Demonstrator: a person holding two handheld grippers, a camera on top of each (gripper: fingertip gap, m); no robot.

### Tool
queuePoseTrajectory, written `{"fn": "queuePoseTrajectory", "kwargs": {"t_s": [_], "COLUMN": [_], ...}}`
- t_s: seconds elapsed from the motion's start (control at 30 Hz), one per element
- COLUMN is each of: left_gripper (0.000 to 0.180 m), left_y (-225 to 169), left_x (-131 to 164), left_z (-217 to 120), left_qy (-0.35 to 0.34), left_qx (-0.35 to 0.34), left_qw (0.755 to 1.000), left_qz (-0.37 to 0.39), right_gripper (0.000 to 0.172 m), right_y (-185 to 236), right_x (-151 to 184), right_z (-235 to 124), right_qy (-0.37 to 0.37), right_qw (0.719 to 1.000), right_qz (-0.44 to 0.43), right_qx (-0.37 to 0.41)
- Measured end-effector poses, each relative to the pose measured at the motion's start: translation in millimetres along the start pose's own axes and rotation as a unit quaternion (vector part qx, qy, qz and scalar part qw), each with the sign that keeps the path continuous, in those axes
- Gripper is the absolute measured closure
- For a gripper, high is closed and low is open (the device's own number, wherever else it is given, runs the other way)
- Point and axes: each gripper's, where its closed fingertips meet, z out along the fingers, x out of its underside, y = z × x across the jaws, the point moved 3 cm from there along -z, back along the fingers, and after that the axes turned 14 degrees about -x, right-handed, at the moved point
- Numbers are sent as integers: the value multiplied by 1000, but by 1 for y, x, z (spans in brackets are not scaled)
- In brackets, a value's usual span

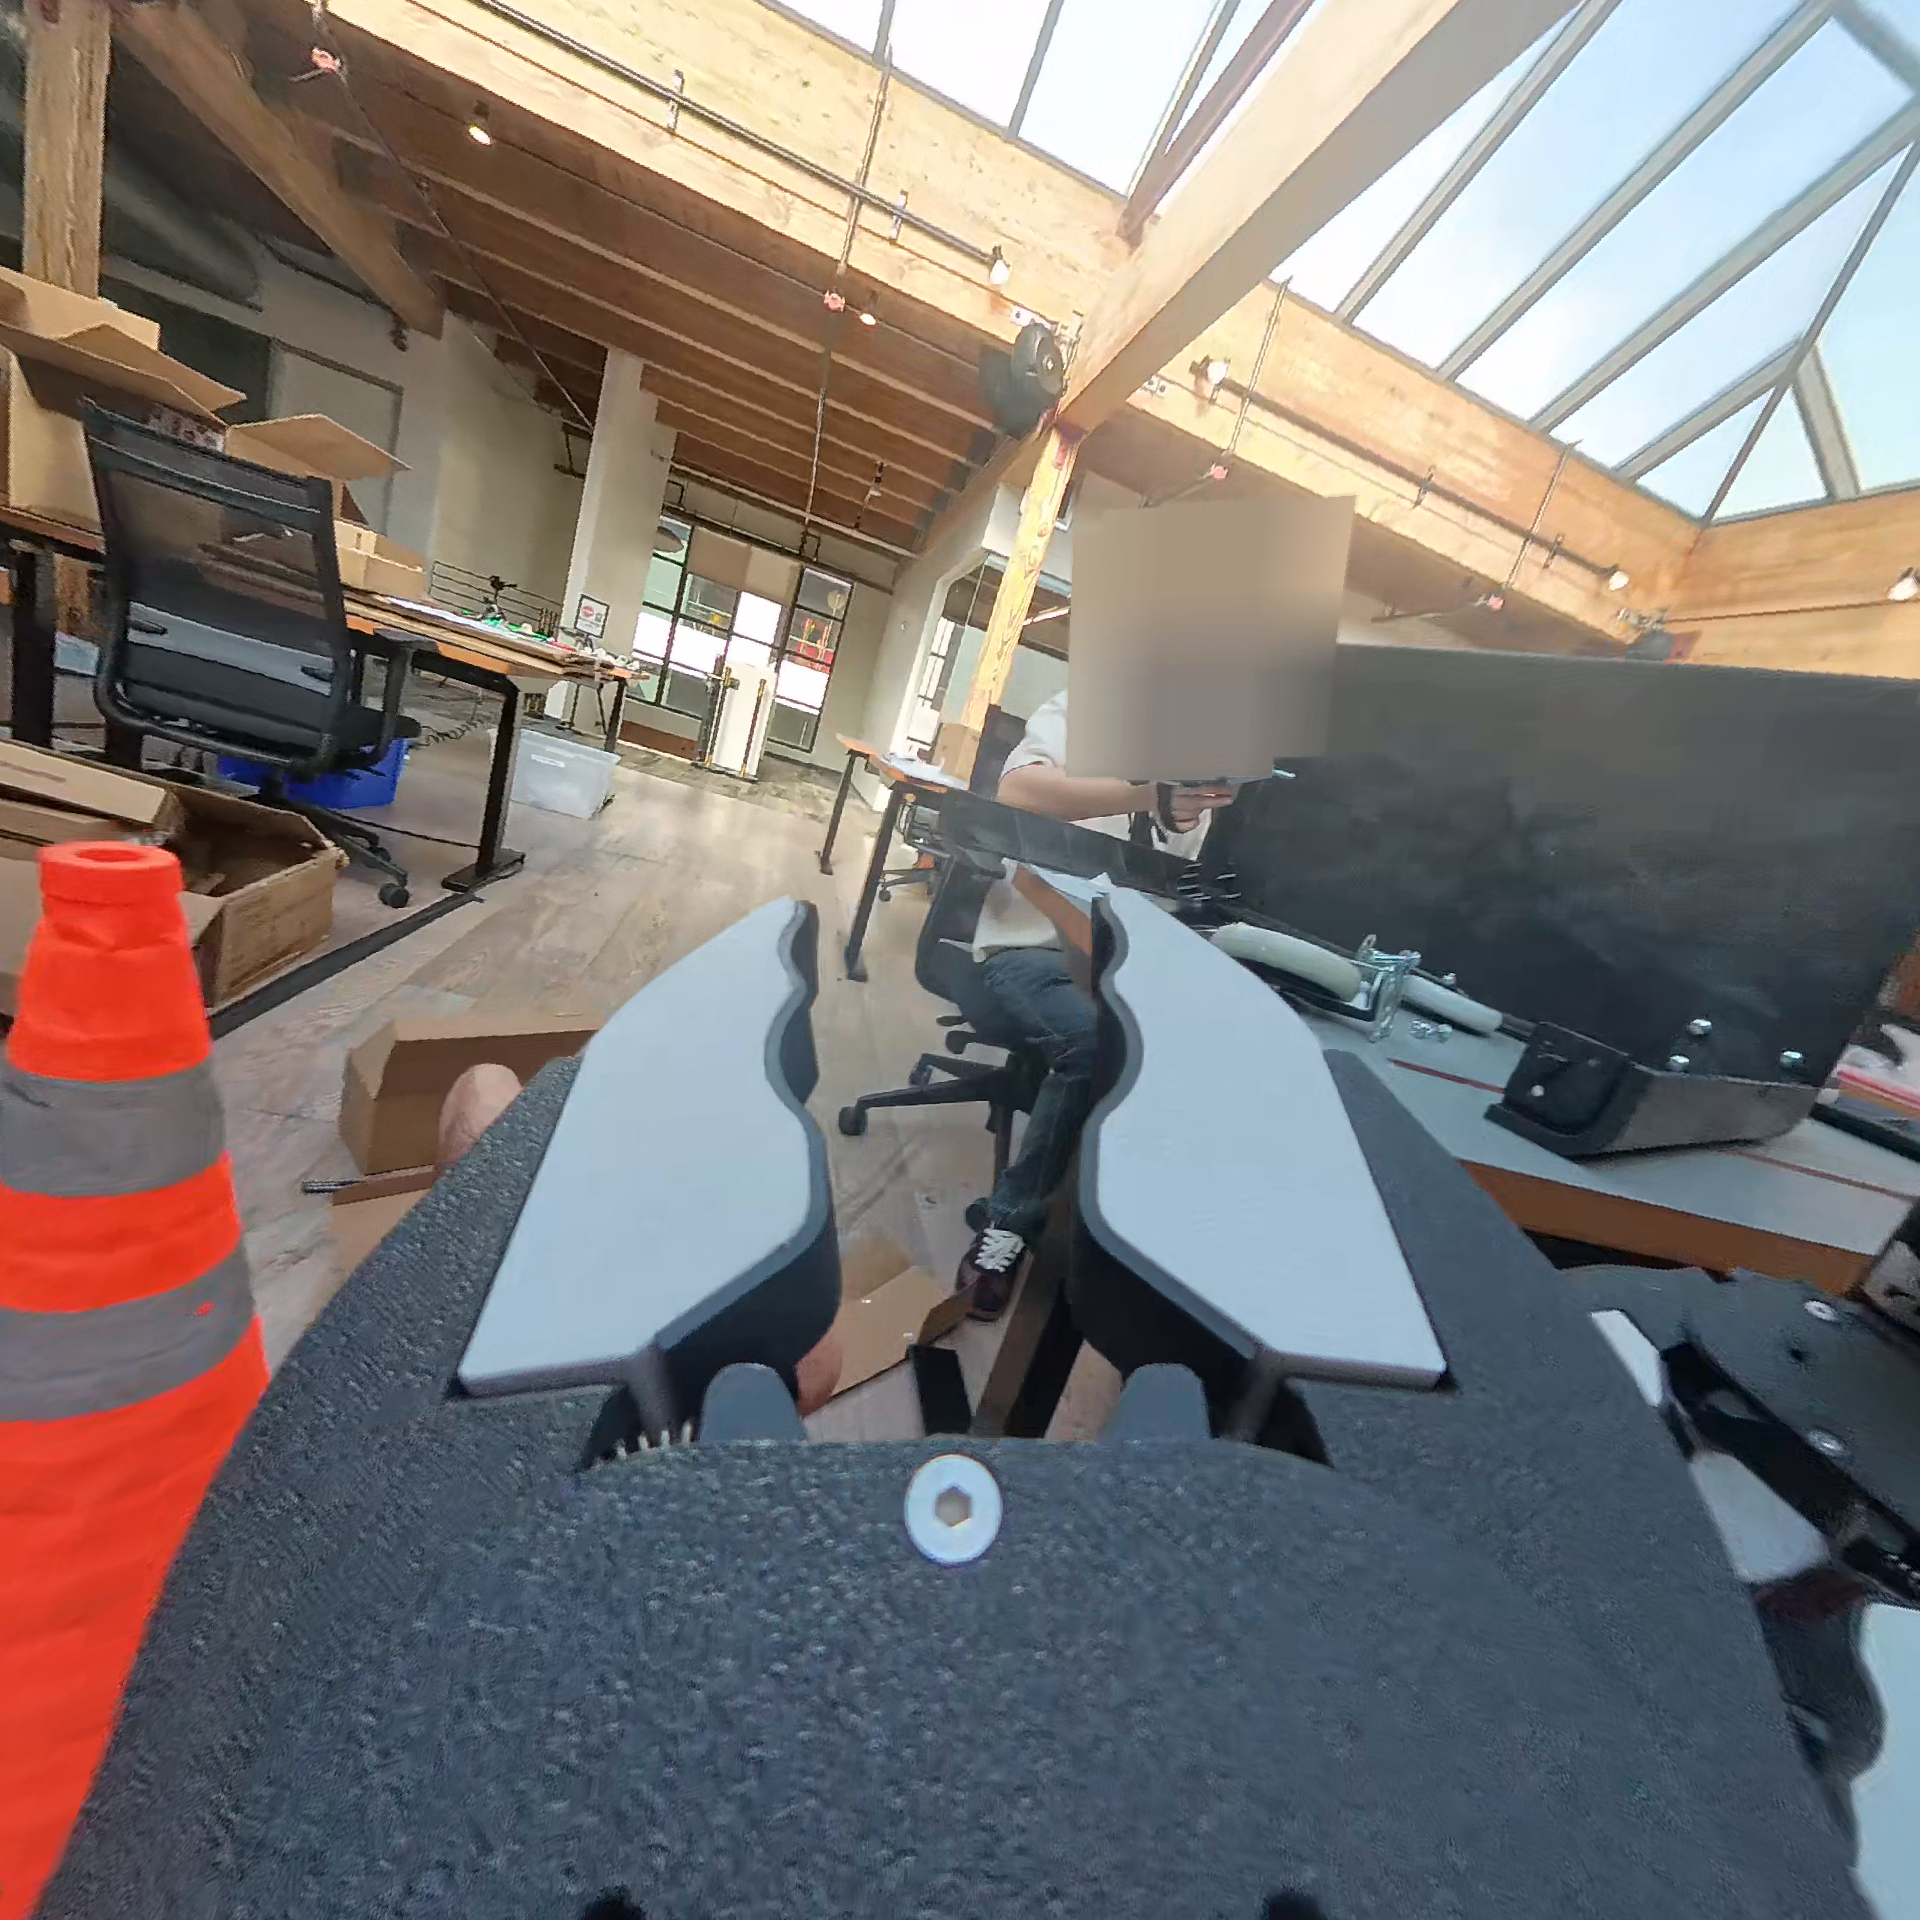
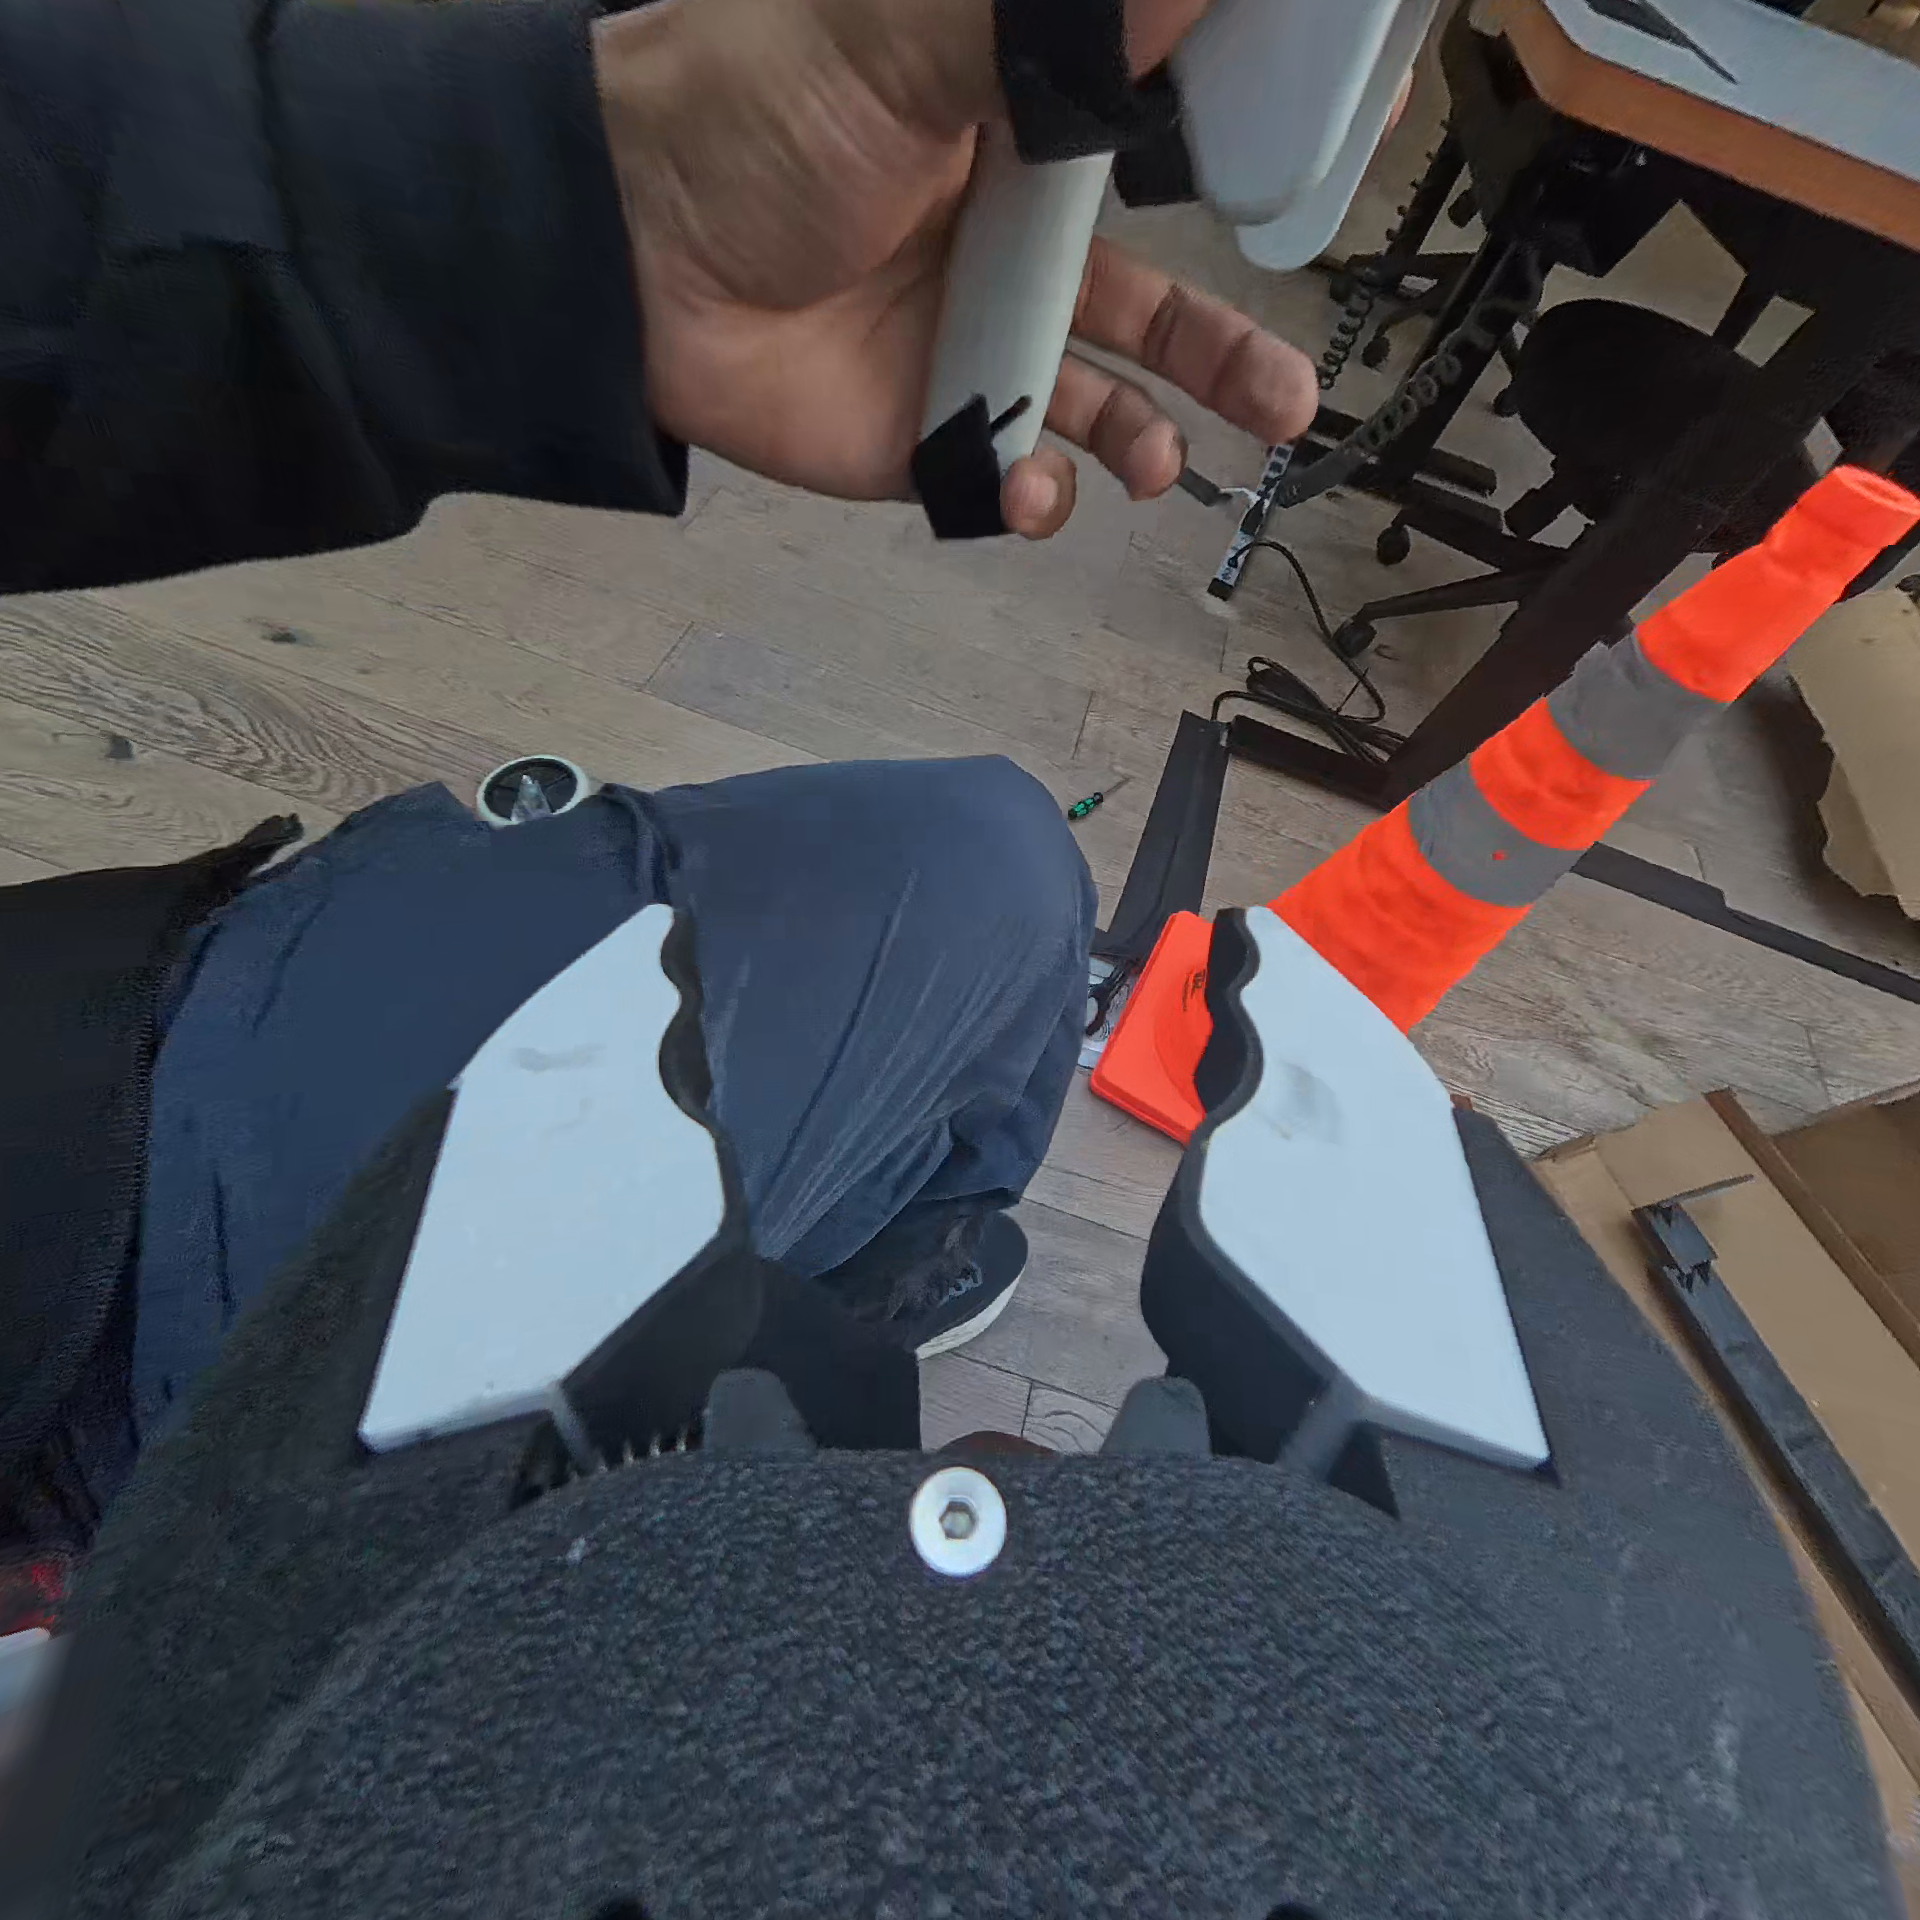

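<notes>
Above the wood floor (image 2: 727,665), both grippers carry nothing, left gripper (image 1: 951,935) jaws partly spread and aimed level across the room, right gripper (image 2: 951,935) jaws spread wide over a knee (image 2: 883,935), orange cone (image 2: 1558,790) standing nearest, just right of its fingertip.

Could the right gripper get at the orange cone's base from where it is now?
Probably yes. The right gripper has its jaws wide open and empty, and the orange cone stands on the wood floor just beyond its right finger, with nothing between them.
</notes>
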Motion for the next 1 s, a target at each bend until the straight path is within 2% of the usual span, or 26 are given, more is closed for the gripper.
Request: {"fn": "queuePoseTrajectory", "kwargs": {"t_s": [0.07,0.17,0.3,0.4,0.47,0.6,0.67,0.8,0.87,0.9,0.97,1.0], "left_gripper": [128,125,121,115,110,105,101,93,95,104,110,113], "left_y": [28,70,131,185,224,284,306,333,346,353,358,361], "left_x": [-17,-35,-29,-5,9,28,51,113,141,152,154,155], "left_z": [21,62,136,194,231,294,319,351,359,360,366,367], "left_qy": [9,28,99,177,210,225,254,310,324,329,289,291], "left_qx": [-6,-16,-39,-59,-83,-130,-140,-131,-142,-154,-162,-167], "left_qw": [1000,998,984,953,936,935,928,912,900,891,904,904], "left_qz": [22,50,144,237,270,243,235,233,254,271,271,266], "right_gripper": [82,80,79,82,83,85,86,87,87,87,88,88], "right_y": [-12,-28,-55,-75,-86,-107,-119,-143,-154,-158,-164,-166], "right_x": [-11,-24,-27,-21,-17,-1,9,30,40,44,46,46], "right_z": [11,23,31,29,24,15,13,20,26,30,37,41], "right_qy": [-6,-18,-4,14,23,37,35,40,49,52,48,47], "right_qw": [1000,1000,1000,999,999,997,996,992,990,988,985,985], "right_qz": [0,-6,2,18,25,42,63,104,122,135,158,162], "right_qx": [7,-1,7,27,41,59,58,52,52,51,45,42]}}
